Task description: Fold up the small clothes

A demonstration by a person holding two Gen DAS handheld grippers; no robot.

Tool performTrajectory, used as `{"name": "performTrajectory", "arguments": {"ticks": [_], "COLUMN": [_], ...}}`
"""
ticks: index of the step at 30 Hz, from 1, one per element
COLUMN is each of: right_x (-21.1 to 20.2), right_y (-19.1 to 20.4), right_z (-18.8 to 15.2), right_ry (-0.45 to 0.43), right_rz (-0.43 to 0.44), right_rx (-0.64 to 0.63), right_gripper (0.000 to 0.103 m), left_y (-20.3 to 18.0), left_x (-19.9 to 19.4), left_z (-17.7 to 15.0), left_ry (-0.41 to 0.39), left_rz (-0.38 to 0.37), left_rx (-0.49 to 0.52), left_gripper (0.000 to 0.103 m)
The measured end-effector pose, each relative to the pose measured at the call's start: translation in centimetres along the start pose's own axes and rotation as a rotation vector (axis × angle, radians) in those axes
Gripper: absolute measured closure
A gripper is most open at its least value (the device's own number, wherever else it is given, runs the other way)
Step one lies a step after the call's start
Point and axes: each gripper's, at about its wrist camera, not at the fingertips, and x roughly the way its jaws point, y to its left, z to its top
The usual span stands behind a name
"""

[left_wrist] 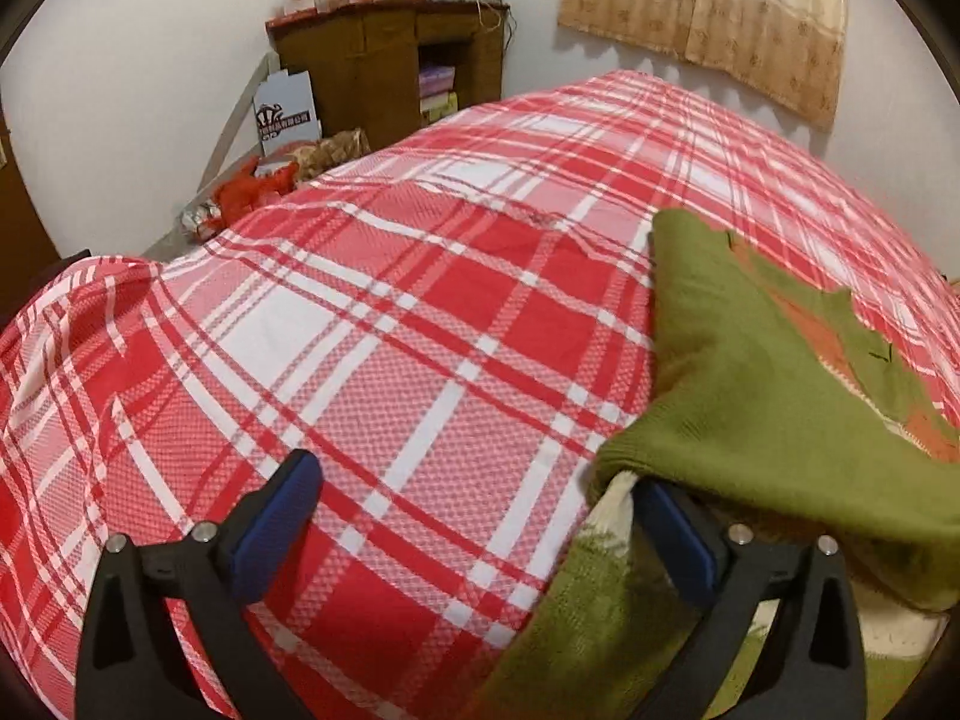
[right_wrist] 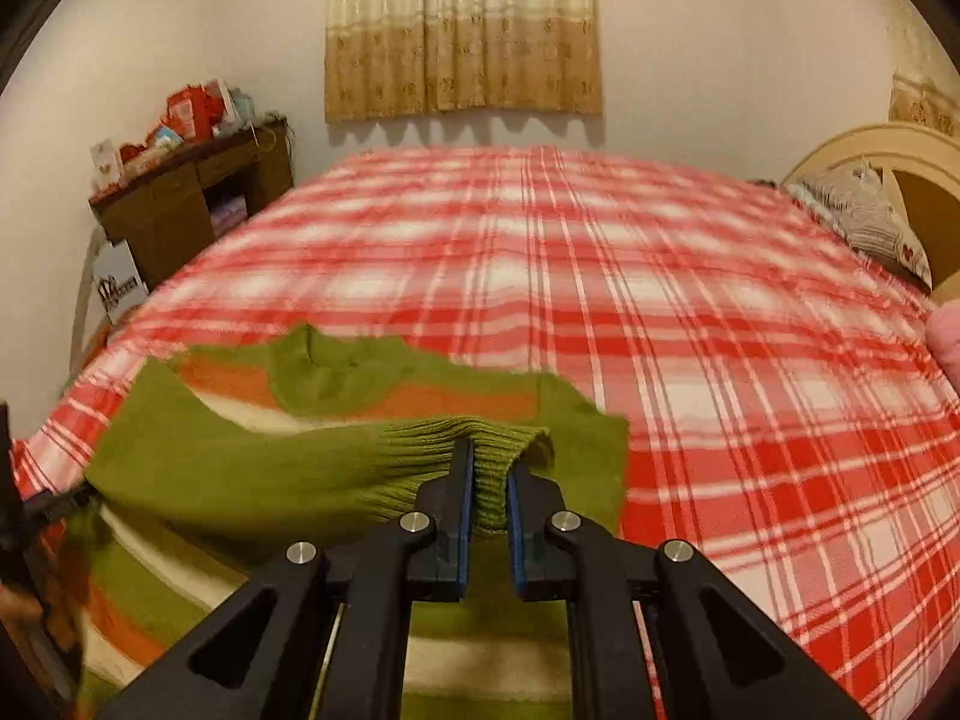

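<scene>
A small green knit sweater with orange and cream stripes [right_wrist: 372, 402] lies on the bed near its front left. My right gripper [right_wrist: 489, 474] is shut on the ribbed cuff of a green sleeve [right_wrist: 492, 450] and holds it up over the sweater's body. In the left wrist view the sweater [left_wrist: 750, 360] is at the right, with the sleeve draped over my right finger [left_wrist: 678, 522]. My left gripper [left_wrist: 474, 486] is open wide, with only the bedspread between its fingers.
The red and white plaid bedspread [right_wrist: 690, 312] covers the whole bed. A brown wooden cabinet [left_wrist: 390, 66] with clutter on top stands at the far left by the wall. A pillow [right_wrist: 870, 222] and a cream headboard [right_wrist: 888, 156] are at the right. A curtain [right_wrist: 462, 30] hangs behind.
</scene>
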Motion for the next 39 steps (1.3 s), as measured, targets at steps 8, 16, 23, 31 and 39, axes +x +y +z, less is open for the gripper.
{"name": "performTrajectory", "arguments": {"ticks": [8, 16, 23, 31, 39], "right_x": [4.5, -1.3, 1.6, 4.4, 5.1], "right_y": [-2.8, -7.1, -5.1, 2.4, 0.2], "right_z": [-4.6, -3.3, -1.8, -2.9, -2.9], "right_ry": [0.191, 0.092, 0.162, 0.218, 0.193], "right_rz": [0.040, -0.025, 0.134, 0.153, 0.045], "right_rx": [0.045, 0.138, 0.197, -0.062, 0.050], "right_gripper": [0.094, 0.094, 0.062, 0.061, 0.061], "left_y": [1.1, 1.6, -2.1, -1.6, -1.9], "left_x": [-1.5, -7.1, -2.6, 2.5, 3.1], "left_z": [-1.1, 0.5, 4.3, 3.0, 3.4], "left_ry": [-0.009, -0.215, -0.150, -0.023, 0.011], "left_rz": [-0.032, -0.044, -0.013, 0.035, 0.040], "left_rx": [0.041, 0.100, 0.088, 0.043, 0.058], "left_gripper": [0.000, 0.000, 0.000, 0.000, 0.000]}}
